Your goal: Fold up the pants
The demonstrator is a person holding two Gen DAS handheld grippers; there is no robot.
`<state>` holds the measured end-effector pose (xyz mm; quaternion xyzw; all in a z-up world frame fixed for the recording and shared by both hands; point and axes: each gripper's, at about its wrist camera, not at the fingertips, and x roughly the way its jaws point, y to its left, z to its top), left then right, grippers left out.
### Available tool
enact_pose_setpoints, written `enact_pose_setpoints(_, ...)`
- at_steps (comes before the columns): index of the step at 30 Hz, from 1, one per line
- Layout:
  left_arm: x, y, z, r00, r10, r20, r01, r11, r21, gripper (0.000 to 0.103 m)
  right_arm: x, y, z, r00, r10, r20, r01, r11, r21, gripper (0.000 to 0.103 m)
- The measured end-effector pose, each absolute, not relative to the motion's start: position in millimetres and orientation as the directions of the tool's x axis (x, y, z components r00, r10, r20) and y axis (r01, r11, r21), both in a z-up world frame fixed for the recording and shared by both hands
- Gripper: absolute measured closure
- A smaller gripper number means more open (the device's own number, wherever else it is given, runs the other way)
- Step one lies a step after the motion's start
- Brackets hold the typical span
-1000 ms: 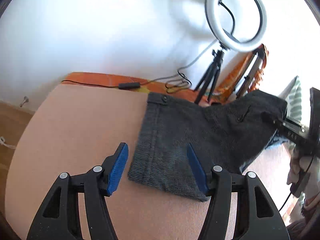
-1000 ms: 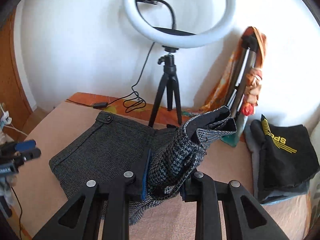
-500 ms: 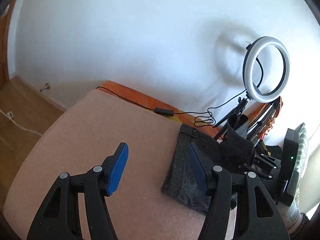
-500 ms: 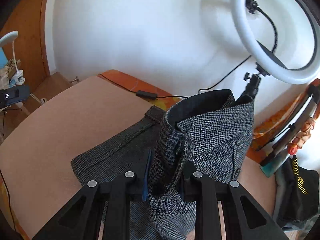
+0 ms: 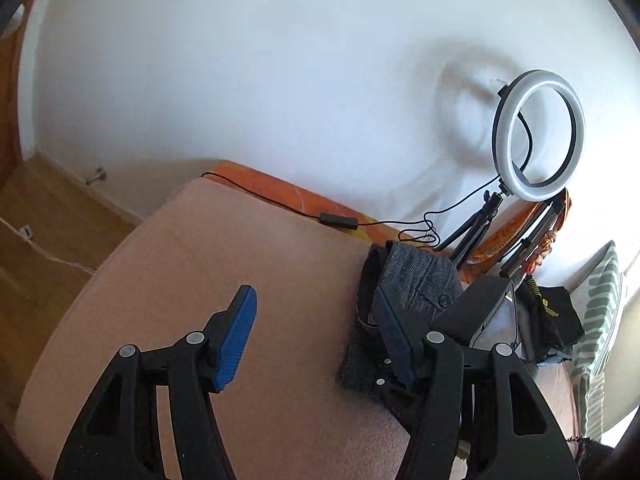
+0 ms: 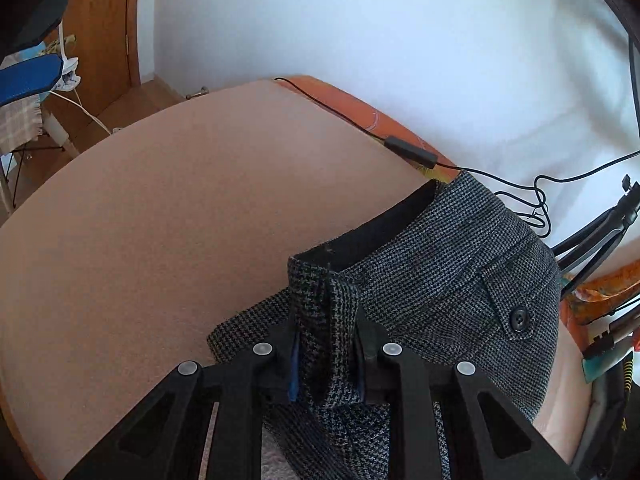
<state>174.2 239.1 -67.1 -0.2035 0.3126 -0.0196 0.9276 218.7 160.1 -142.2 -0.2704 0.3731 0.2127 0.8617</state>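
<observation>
The grey houndstooth pants (image 6: 452,276) lie folded over on the pink bed surface (image 6: 168,216), waistband and a buttoned back pocket facing up. My right gripper (image 6: 326,360) is shut on a belt-loop part of the waistband and holds that edge lifted over the lower layer. In the left wrist view the pants (image 5: 416,280) sit at the right, bunched, with the right gripper's black body over them. My left gripper (image 5: 316,332) is open and empty, above bare bed to the left of the pants.
A ring light on a tripod (image 5: 536,136) stands at the back right against the white wall, its cable and inline switch (image 5: 340,220) running along the bed's orange edge. Dark clothes (image 5: 556,316) and a striped pillow (image 5: 600,320) lie at the right. Wooden floor is at left.
My right gripper has carried the held waistband leftward over the rest of the pants, folding them. My left gripper has drawn back and to the left, away from the pants, still open.
</observation>
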Motion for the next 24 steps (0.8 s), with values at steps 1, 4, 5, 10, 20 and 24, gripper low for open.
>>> enact_pose_setpoints(1, 173.8, 239.6, -67.9, 0.804, -0.164, -0.572, -0.092, 0.916, -0.391, 0.043, 219.7, 159.4, -142.3, 0.627, 0.172, -0.760, -0.569, 0.767, -0.297, 0.084)
enact_pose_setpoints(4, 173.3, 238.9, -68.5, 0.805, -0.164, -0.570, -0.092, 0.915, -0.393, 0.043, 225.0, 155.4, -141.7, 0.606, 0.202, -0.770, -0.578, 0.776, -0.251, 0.081)
enact_pose_setpoints(5, 172.7, 238.7, -68.9, 0.807, -0.161, -0.568, -0.092, 0.916, -0.391, 0.043, 225.0, 154.4, -141.4, 0.596, 0.218, -0.773, -0.588, 0.774, -0.235, 0.077)
enact_pose_setpoints(10, 173.3, 233.9, -73.0, 0.796, -0.153, -0.586, -0.098, 0.922, -0.374, 0.043, 223.7, 127.0, -126.7, 0.512, 0.420, -0.749, -0.621, 0.784, 0.015, 0.062)
enact_pose_setpoints(20, 173.4, 210.4, -104.2, 0.697, -0.319, -0.643, -0.083, 0.854, -0.513, 0.043, 209.6, 7.0, -105.0, 0.512, 0.620, -0.595, -0.478, 0.781, 0.403, 0.037)
enact_pose_setpoints(24, 173.9, 191.2, -116.3, 0.644, -0.382, -0.663, -0.083, 0.826, -0.557, 0.043, 206.3, -34.8, -109.3, 0.528, 0.606, -0.594, -0.411, 0.795, 0.446, 0.033)
